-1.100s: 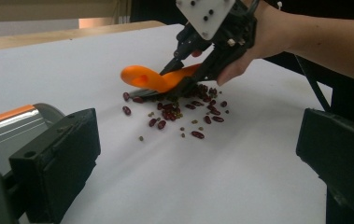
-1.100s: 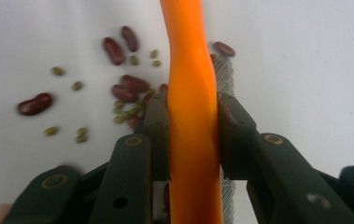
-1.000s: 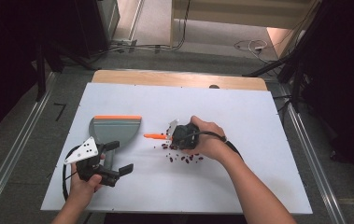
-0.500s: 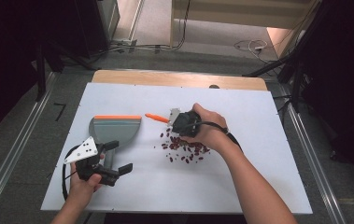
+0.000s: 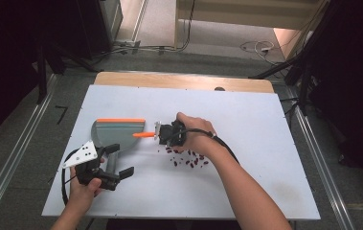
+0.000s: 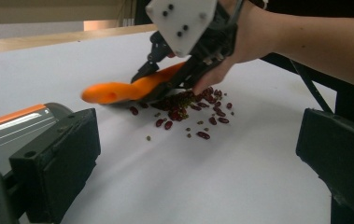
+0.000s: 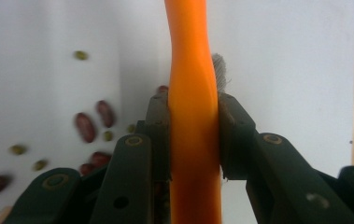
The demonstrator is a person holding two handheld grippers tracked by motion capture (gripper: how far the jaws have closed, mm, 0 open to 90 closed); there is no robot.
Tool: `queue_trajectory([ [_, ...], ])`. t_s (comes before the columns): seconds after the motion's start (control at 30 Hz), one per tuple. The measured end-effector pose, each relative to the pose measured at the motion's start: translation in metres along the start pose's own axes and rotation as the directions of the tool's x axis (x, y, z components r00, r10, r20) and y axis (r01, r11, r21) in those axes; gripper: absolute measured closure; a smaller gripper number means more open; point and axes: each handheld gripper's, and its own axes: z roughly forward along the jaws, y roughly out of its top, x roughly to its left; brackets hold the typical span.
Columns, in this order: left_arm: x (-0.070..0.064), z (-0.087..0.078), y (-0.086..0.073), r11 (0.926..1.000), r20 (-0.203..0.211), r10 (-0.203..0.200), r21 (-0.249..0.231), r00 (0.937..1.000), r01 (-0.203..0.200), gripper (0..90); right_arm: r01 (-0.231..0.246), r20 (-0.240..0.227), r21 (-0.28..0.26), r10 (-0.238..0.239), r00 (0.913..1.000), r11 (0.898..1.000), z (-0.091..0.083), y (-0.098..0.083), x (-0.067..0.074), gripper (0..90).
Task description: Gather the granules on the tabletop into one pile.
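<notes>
My right gripper point(image 5: 164, 133) is shut on an orange brush point(image 5: 143, 135), its handle squeezed between both pads point(image 7: 159, 135). The handle points left toward a grey dustpan with an orange lip point(image 5: 117, 130). Grey bristles point(image 7: 218, 65) show behind the handle. Several dark red beans and small green ones point(image 5: 189, 160) lie scattered on the white table just under and right of that hand, and in the left gripper view the beans point(image 6: 189, 110) sit below the brush point(image 6: 128, 88). My left gripper point(image 5: 120, 161) stands open near the dustpan's near end, with nothing between its jaws.
The white table top point(image 5: 265, 124) has bare room to the right and at the back. A wooden strip point(image 5: 184, 81) runs along its far edge. Dark floor, metal rails and cables surround the table.
The right hand with the brush swung toward the far side, then came back and to the left, closer to the dustpan. The left gripper has stayed where it was.
</notes>
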Motion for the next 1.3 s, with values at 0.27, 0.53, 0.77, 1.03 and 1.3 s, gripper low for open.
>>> queue_trajectory([
  [0.27,-0.001,0.0,0.0,1.0,-0.005,0.001,0.002,1.0,-0.001,0.7,0.007,-0.06,-0.042,-0.009,0.9981,0.999,-0.013,-0.011,0.015,67.5],
  [0.53,0.0,0.0,0.0,1.0,-0.009,0.001,0.003,1.0,-0.001,0.8,0.039,-0.12,-0.046,-0.044,0.9918,0.998,-0.025,-0.017,0.024,67.4],
  [0.77,0.0,0.0,0.0,1.0,-0.014,0.0,0.0,0.9999,0.0,0.8,-0.042,-0.024,-0.086,0.04,0.9989,0.995,-0.044,-0.02,0.009,68.6],
  [1.03,0.001,-0.002,0.0,1.0,-0.019,0.001,-0.004,0.9998,-0.002,0.8,-0.316,-0.166,-0.057,0.303,0.9382,0.947,-0.084,0.002,-0.012,68.6],
  [1.3,0.0,-0.003,0.001,1.0,-0.018,0.002,-0.006,0.9998,-0.002,0.8,-0.529,-0.38,0.043,0.504,0.7758,0.848,-0.063,0.022,-0.011,68.6],
])
